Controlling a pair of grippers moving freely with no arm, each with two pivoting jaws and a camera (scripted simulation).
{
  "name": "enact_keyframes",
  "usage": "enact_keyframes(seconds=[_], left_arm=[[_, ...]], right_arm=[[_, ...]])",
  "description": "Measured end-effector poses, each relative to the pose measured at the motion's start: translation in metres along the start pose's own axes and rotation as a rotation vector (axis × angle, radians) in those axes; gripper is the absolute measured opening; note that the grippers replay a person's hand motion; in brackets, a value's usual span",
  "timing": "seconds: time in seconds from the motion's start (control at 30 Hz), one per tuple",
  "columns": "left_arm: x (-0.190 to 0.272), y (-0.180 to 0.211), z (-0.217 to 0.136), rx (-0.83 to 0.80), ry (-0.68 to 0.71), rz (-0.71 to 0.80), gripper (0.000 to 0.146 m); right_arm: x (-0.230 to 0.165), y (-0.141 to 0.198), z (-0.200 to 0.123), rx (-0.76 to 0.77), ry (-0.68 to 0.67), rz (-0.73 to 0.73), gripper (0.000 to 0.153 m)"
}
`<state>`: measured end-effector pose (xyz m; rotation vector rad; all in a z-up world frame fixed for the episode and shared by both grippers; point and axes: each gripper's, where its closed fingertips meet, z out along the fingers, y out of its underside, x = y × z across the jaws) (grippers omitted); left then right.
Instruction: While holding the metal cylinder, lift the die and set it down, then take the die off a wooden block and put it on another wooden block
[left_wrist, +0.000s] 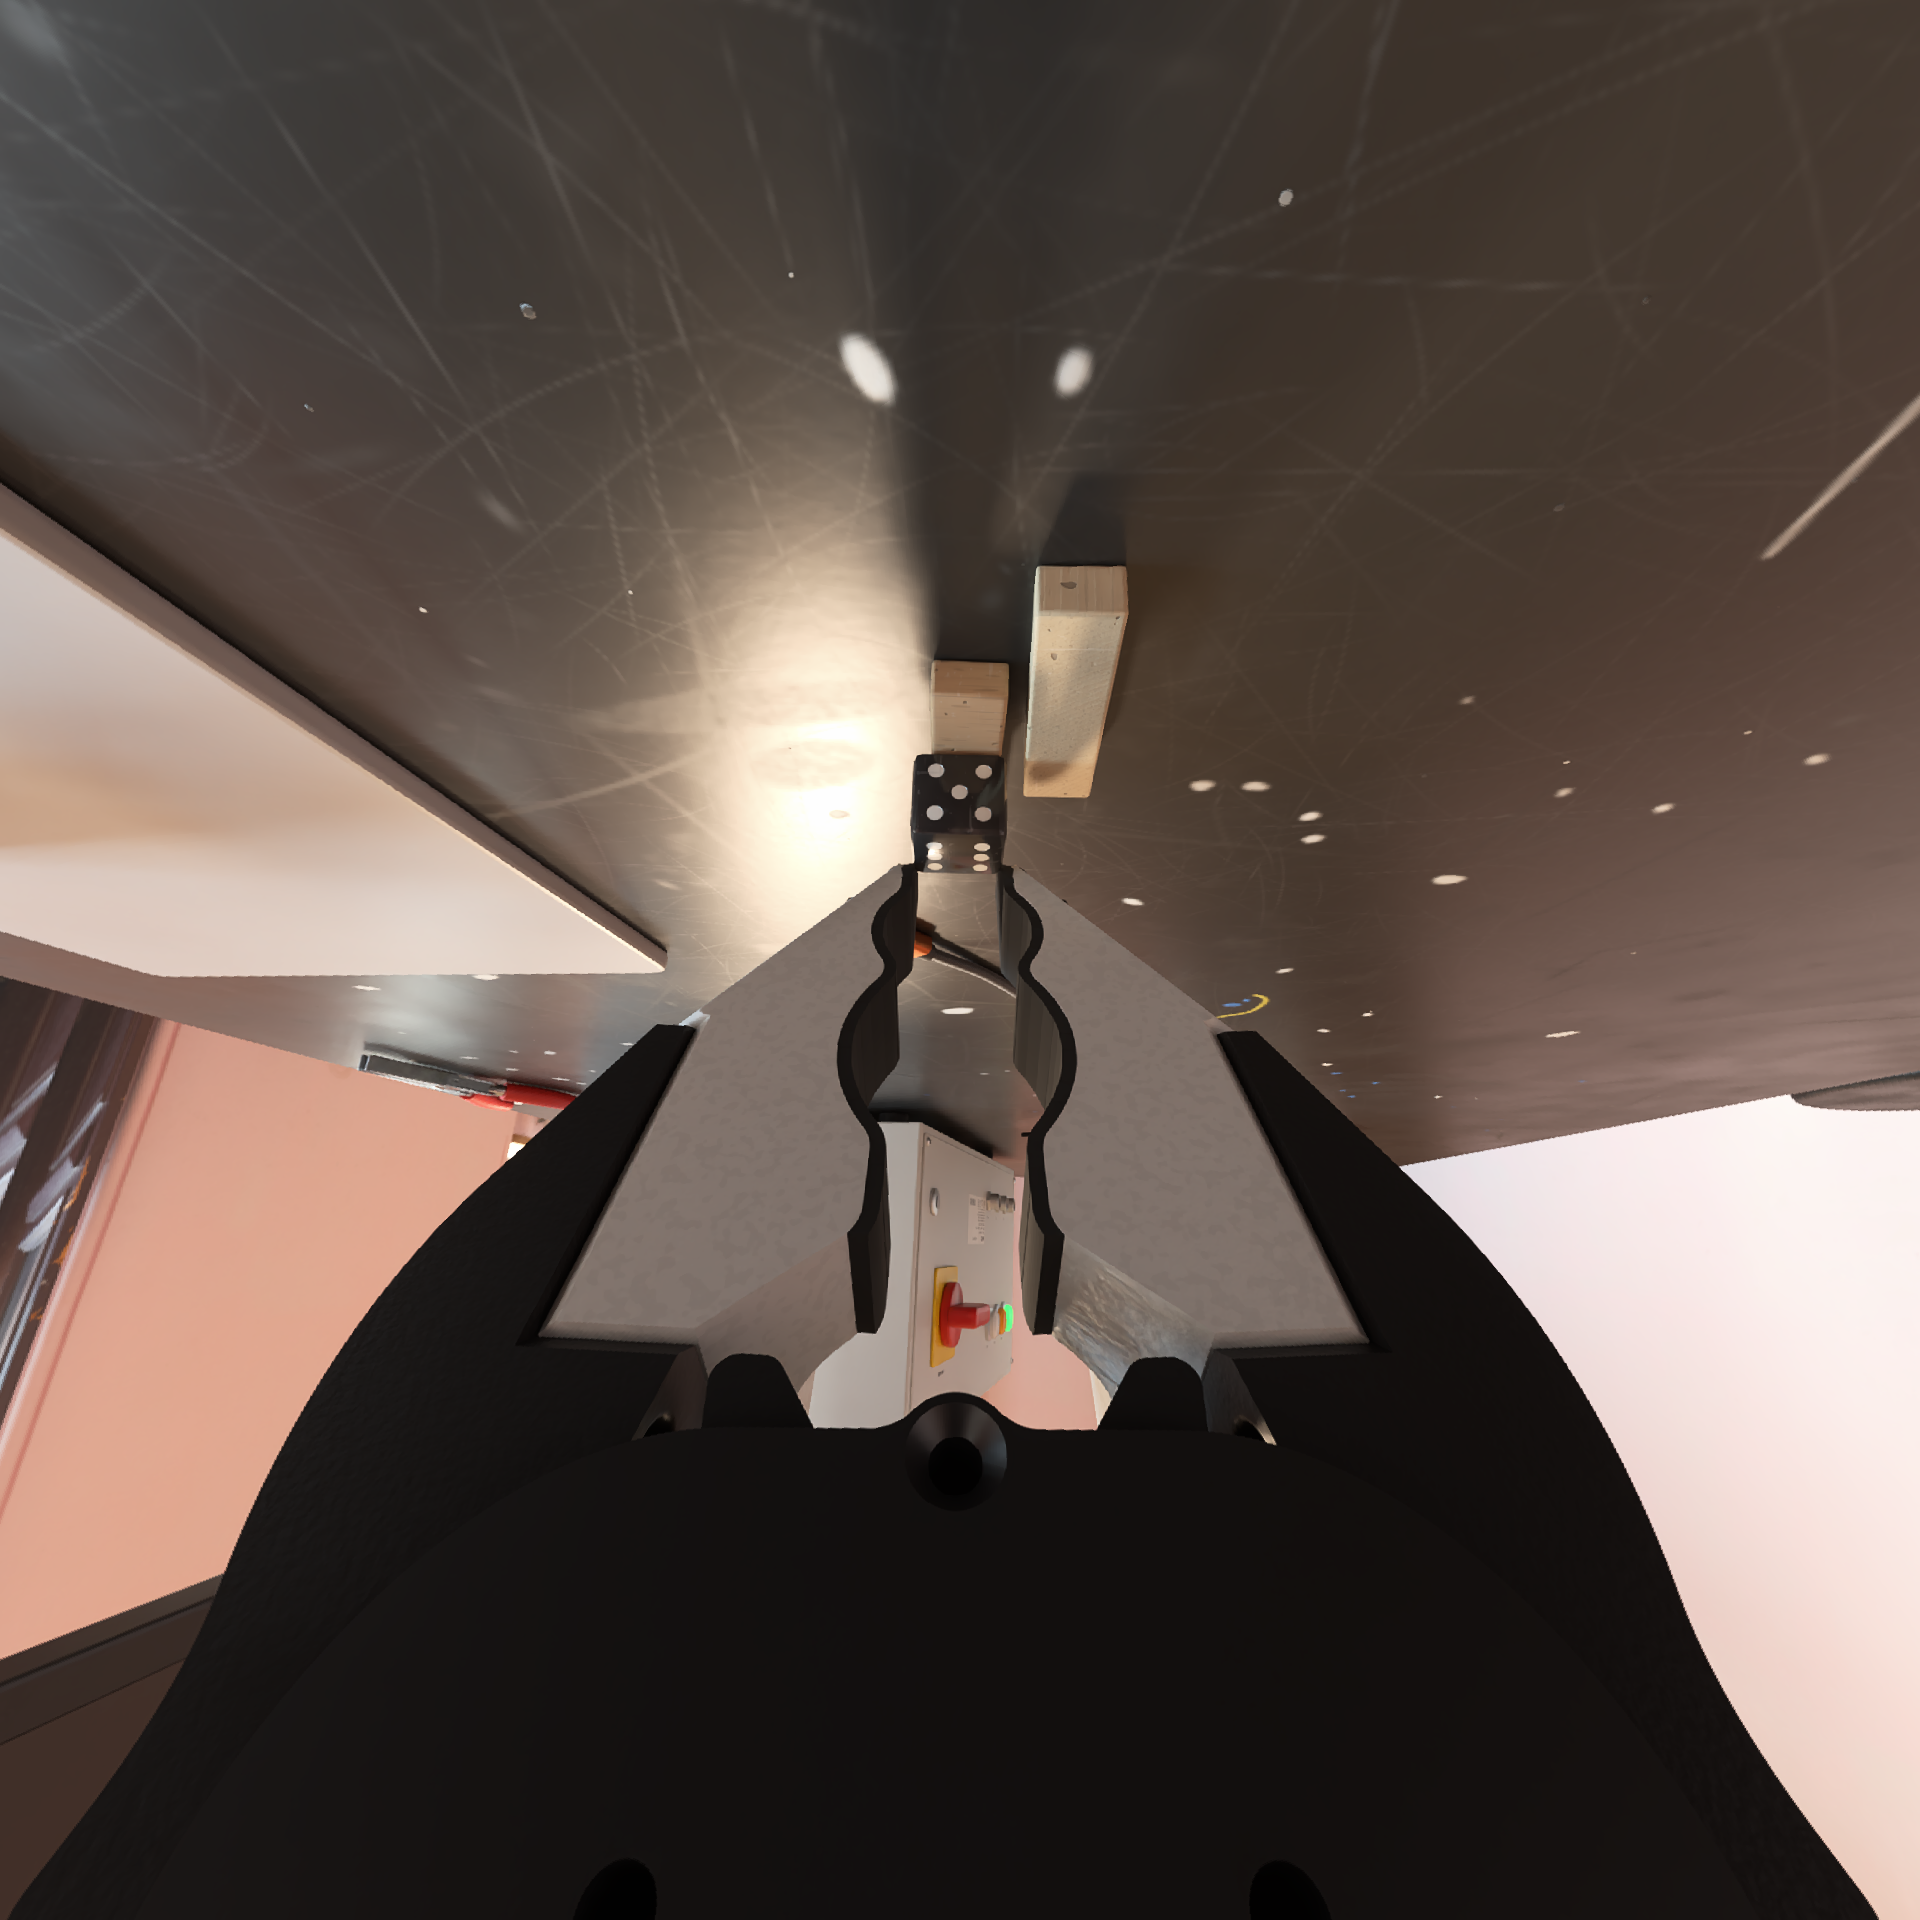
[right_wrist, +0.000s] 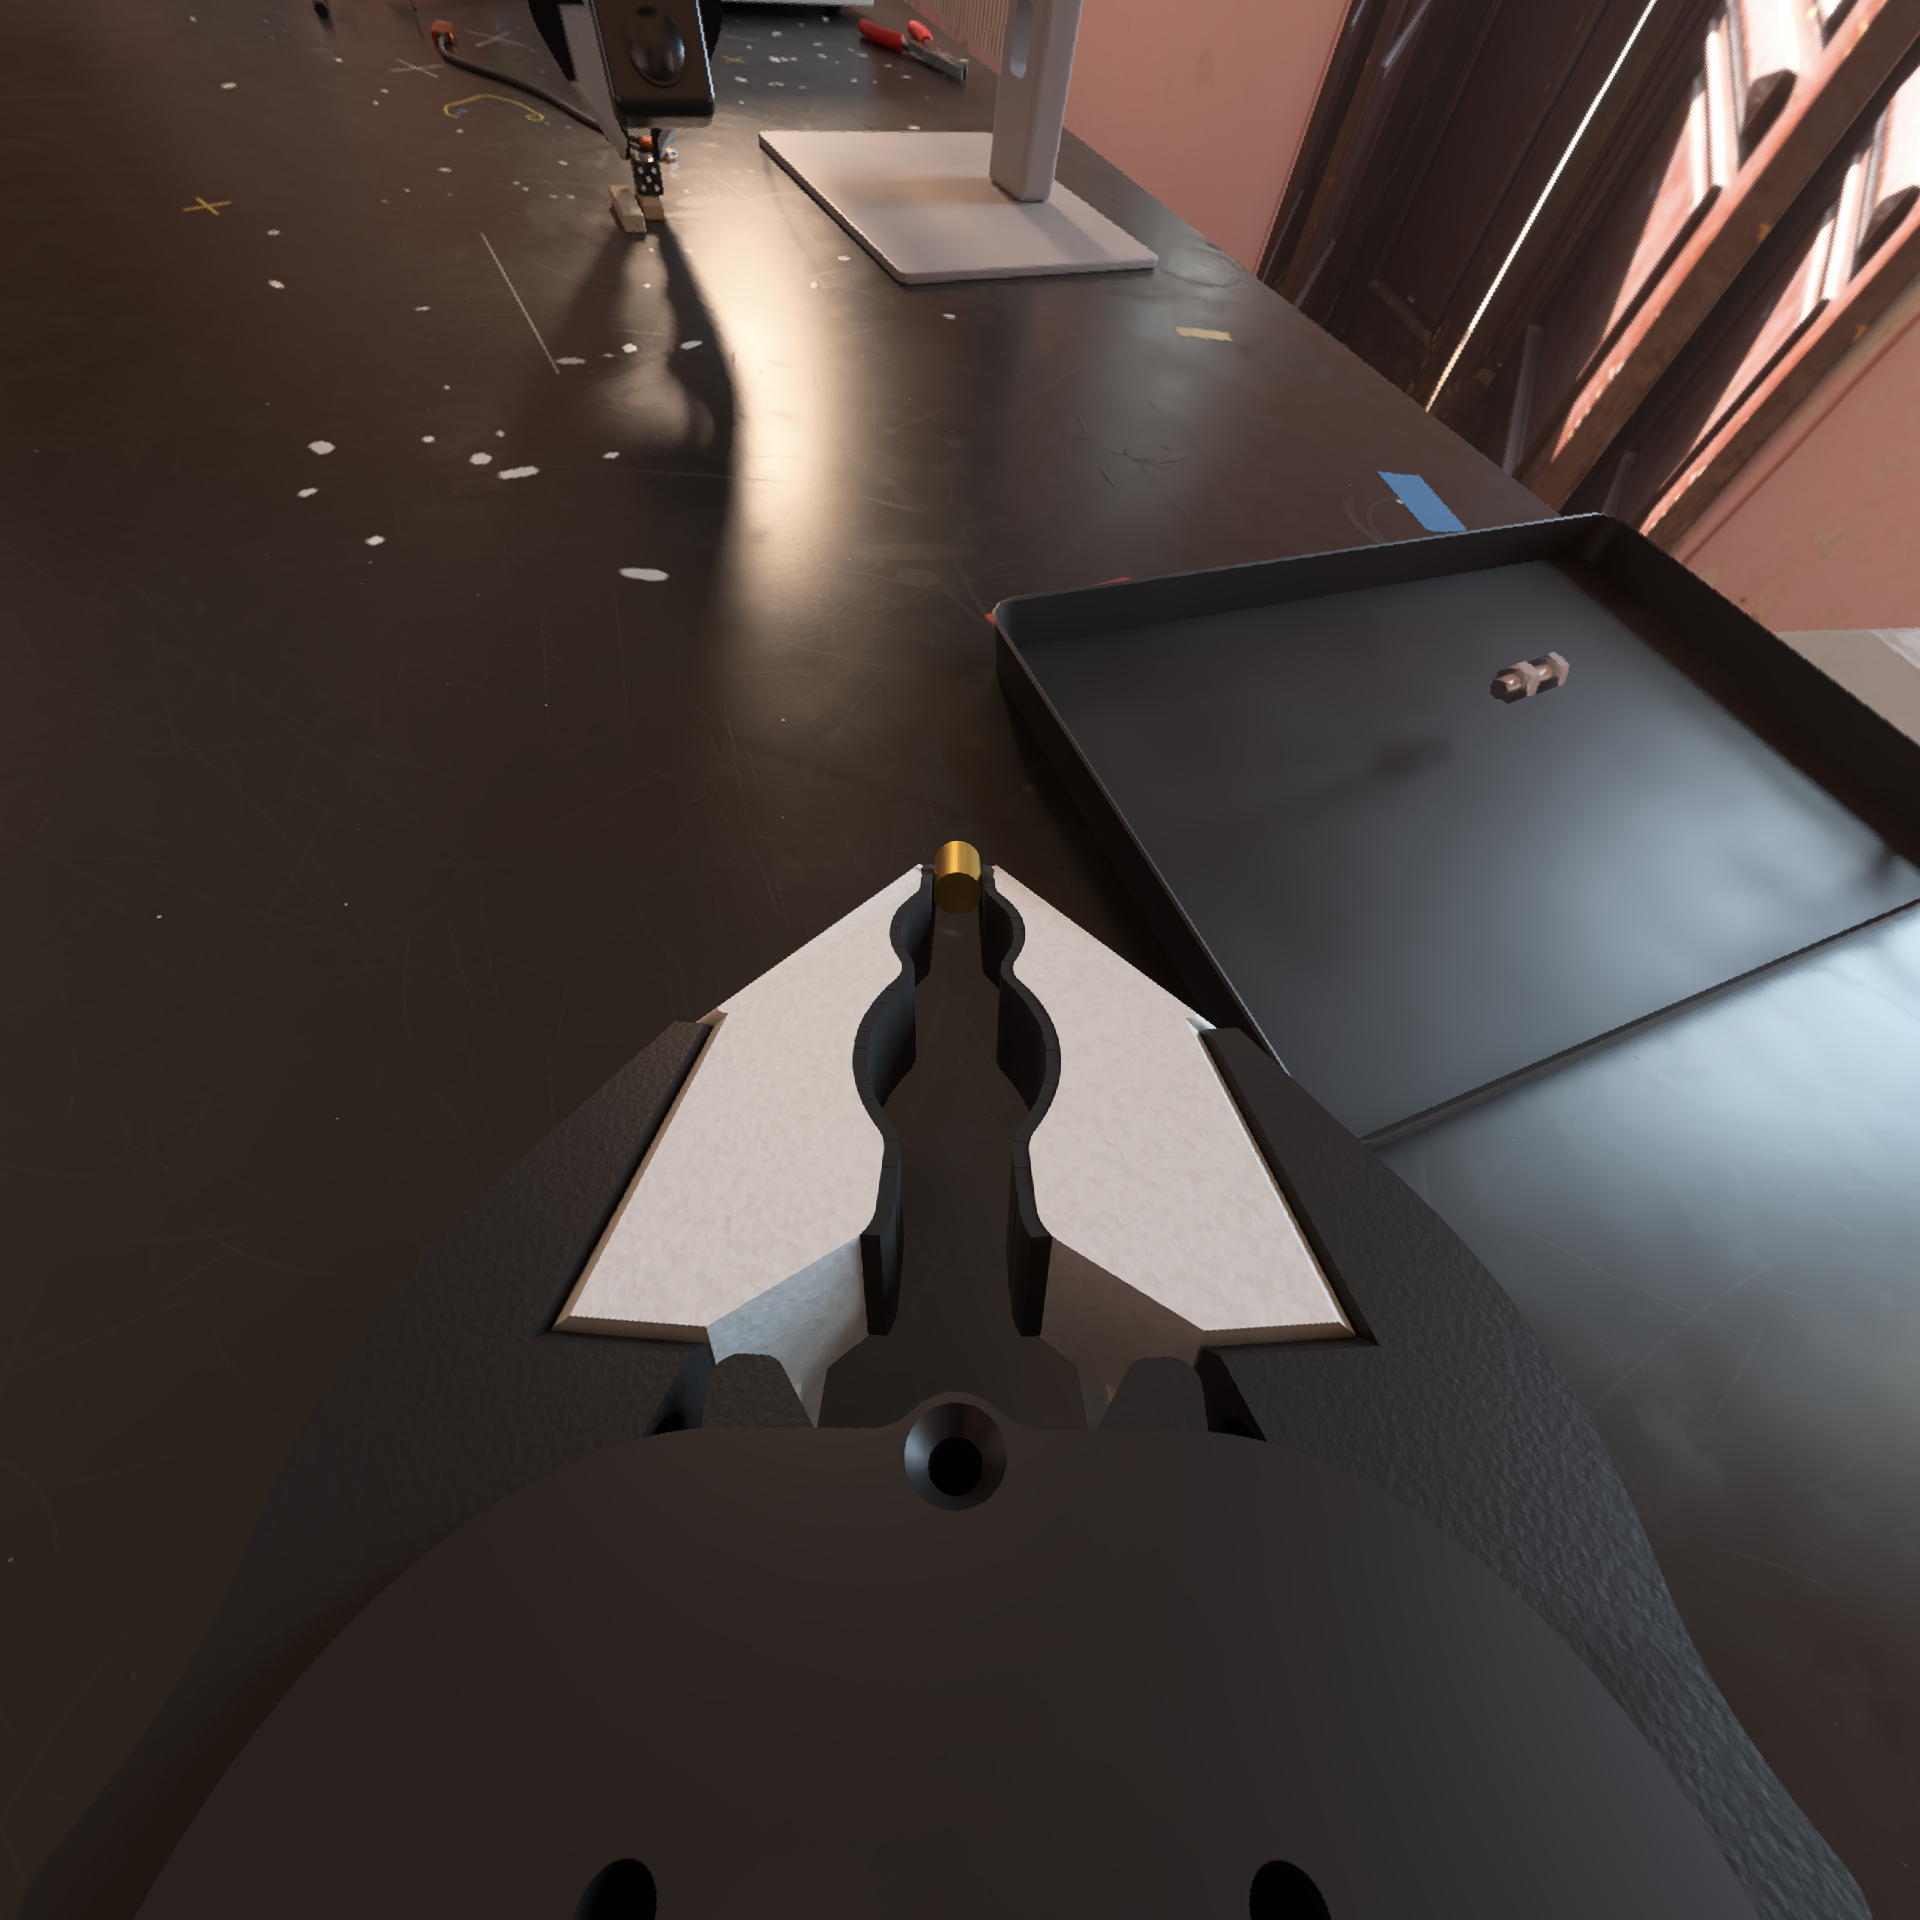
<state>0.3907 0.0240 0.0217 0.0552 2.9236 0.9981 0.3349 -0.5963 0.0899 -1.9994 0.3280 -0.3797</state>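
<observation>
In the left wrist view, which is upside down, my left gripper (left_wrist: 957, 875) is shut on a black die (left_wrist: 957, 800) with white pips, held at its fingertips. The die is right at a small wooden block (left_wrist: 969, 707); I cannot tell if they touch. A longer wooden block (left_wrist: 1075, 681) lies beside it. My right gripper (right_wrist: 956, 885) is shut on a small brass-coloured metal cylinder (right_wrist: 956, 868) above the dark table. Far off in the right wrist view, the left gripper (right_wrist: 646, 156) holds the die (right_wrist: 649, 179) over the blocks (right_wrist: 634, 213).
A black tray (right_wrist: 1299, 566) lies just right of my right gripper, with a bolt (right_wrist: 1529, 677) in it. A white monitor stand (right_wrist: 966, 197) is right of the blocks. Red-handled pliers (right_wrist: 914, 42) and a cable (right_wrist: 488, 73) lie at the back.
</observation>
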Motion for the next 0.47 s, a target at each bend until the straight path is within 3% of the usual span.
enact_keyframes(seconds=[0.3,0.37,0.47], left_arm=[[0.0011,0.0001,-0.0001,0.015,-0.016,-0.004,0.014],[0.002,-0.0001,0.0001,0.019,-0.014,-0.007,0.003],[0.0018,-0.0006,-0.0006,0.025,-0.021,-0.005,0.001]], right_arm=[[-0.0003,-0.0014,-0.0008,0.005,0.0,-0.002,0.007],[-0.0002,-0.0016,-0.0011,0.006,0.0,-0.002,0.007],[-0.0002,-0.0015,-0.001,0.005,0.0,-0.002,0.007]])
